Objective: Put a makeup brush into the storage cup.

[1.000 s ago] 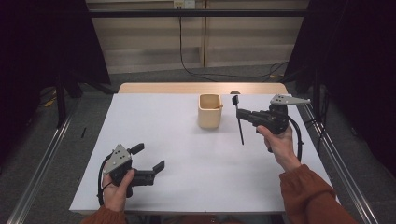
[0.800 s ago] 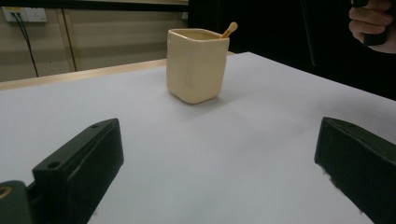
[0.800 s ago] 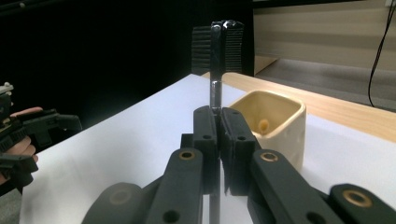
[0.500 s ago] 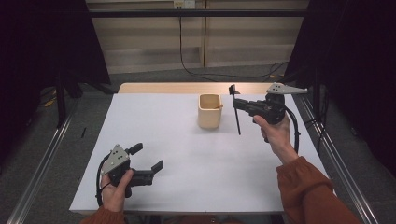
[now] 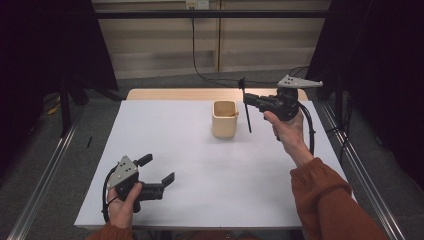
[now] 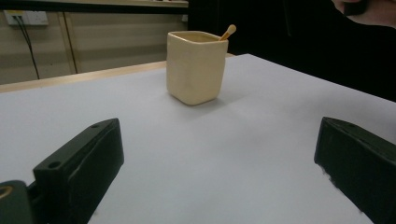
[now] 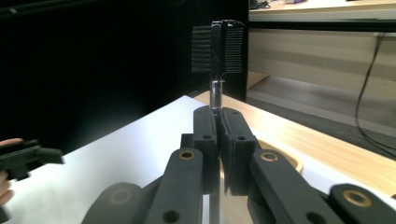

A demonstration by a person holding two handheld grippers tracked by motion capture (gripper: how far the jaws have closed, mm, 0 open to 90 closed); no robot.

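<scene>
Table (image 5: 200,165) evenly lit from above, soft shadows; dark surroundings; near jaws blurred.

A lab recording booth: black curtains (image 5: 40,45), metal frame rails (image 5: 45,185) and a white-covered table (image 5: 210,175).

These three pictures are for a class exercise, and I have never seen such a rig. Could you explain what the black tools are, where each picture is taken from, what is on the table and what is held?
A person sits at a white table with a hand-held two-jaw gripper in each hand.

The high view looks down from above the person's side. The other two come from cameras riding on the grippers, looking along their black jaws.

On the table stands a cream cup with a thin wooden stick leaning inside.

The right gripper is shut on a slim black brush, held upright above the table beside the cup, bristle head at the top. The left gripper rests low near the person, jaws open, holding nothing.
</scene>
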